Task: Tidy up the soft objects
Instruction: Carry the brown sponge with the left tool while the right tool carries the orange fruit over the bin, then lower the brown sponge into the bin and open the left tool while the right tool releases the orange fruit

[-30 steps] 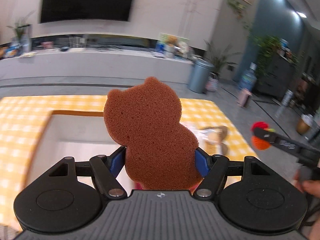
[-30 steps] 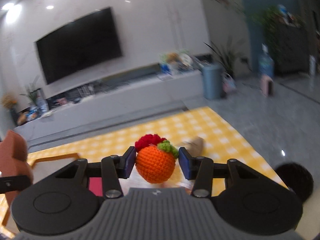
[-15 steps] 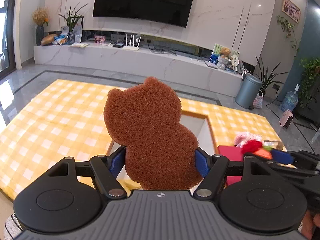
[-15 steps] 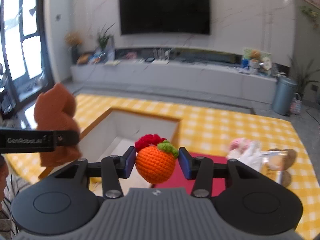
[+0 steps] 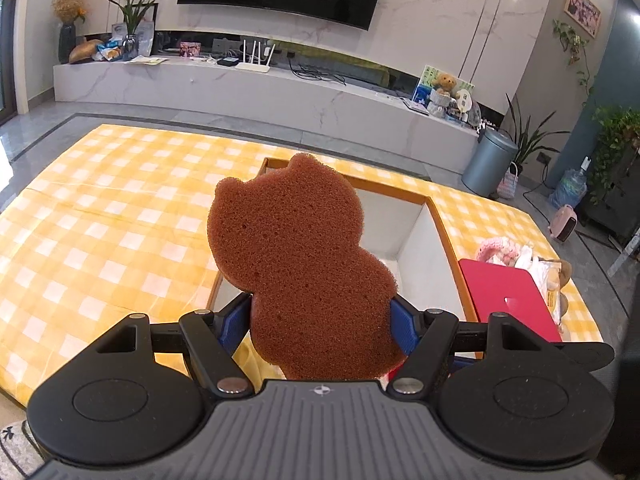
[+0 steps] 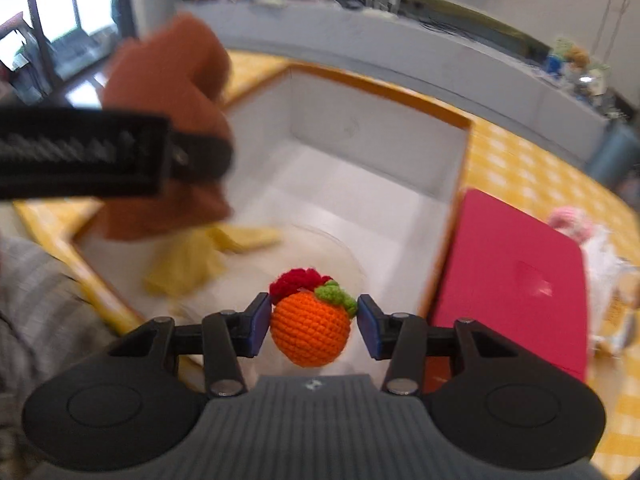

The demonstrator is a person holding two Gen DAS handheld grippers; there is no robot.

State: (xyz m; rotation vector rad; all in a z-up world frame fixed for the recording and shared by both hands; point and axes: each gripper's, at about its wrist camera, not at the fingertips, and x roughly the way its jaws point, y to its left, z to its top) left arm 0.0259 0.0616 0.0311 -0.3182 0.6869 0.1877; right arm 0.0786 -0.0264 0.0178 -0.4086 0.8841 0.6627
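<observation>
My left gripper is shut on a brown bear-shaped sponge, which stands upright above the near left corner of a white box with an orange rim. In the right wrist view my right gripper is shut on an orange crocheted fruit with a red and green top, held over the inside of the same box. That view also shows the sponge and one left finger at the upper left. A yellow cloth and a clear bowl lie in the box.
A red lid lies flat right of the box on the yellow checked tablecloth. Beyond it sit a pink knitted item and crinkled packets. A person's striped sleeve fills the right wrist view's lower left.
Both grippers have swung leftward and down over the box, each keeping its hold. The right one rolled and now looks steeply into the box, closer to the sponge.
</observation>
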